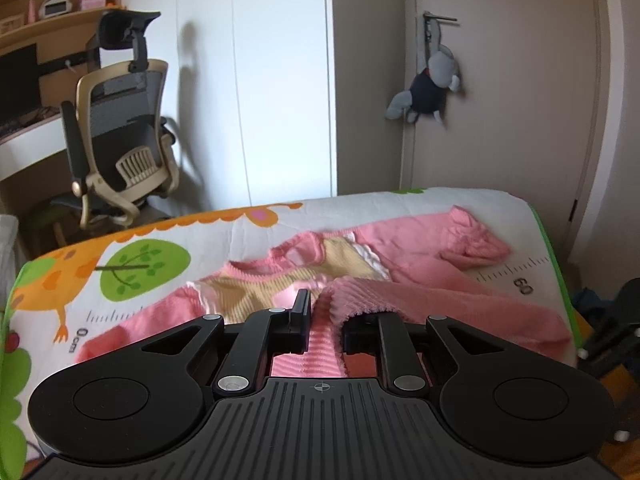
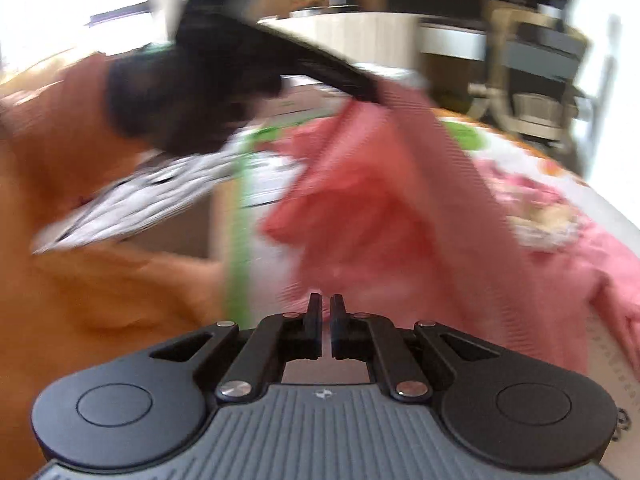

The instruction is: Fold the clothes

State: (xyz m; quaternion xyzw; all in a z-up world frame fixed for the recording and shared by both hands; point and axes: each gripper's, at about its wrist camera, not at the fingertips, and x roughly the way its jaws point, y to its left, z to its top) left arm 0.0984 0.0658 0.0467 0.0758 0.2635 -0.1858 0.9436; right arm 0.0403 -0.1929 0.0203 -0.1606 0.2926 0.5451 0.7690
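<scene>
A pink knitted sweater (image 1: 420,264) with a beige and white yoke lies spread on a cartoon-print mat (image 1: 168,236). My left gripper (image 1: 324,306) is at its near hem and shut on a raised bunch of the ribbed pink knit, which hides the right finger. The right wrist view is blurred by motion. There the sweater (image 2: 400,200) hangs lifted from the left gripper (image 2: 360,88), high in the frame. My right gripper (image 2: 326,312) has its fingers nearly together beside the hanging cloth, and I see no cloth between them.
The mat's green edge (image 1: 556,264) ends at the right, with orange floor beyond. An office chair (image 1: 120,140) and a desk stand at the back left. White wardrobe doors and a door with a hanging plush toy (image 1: 432,84) lie behind.
</scene>
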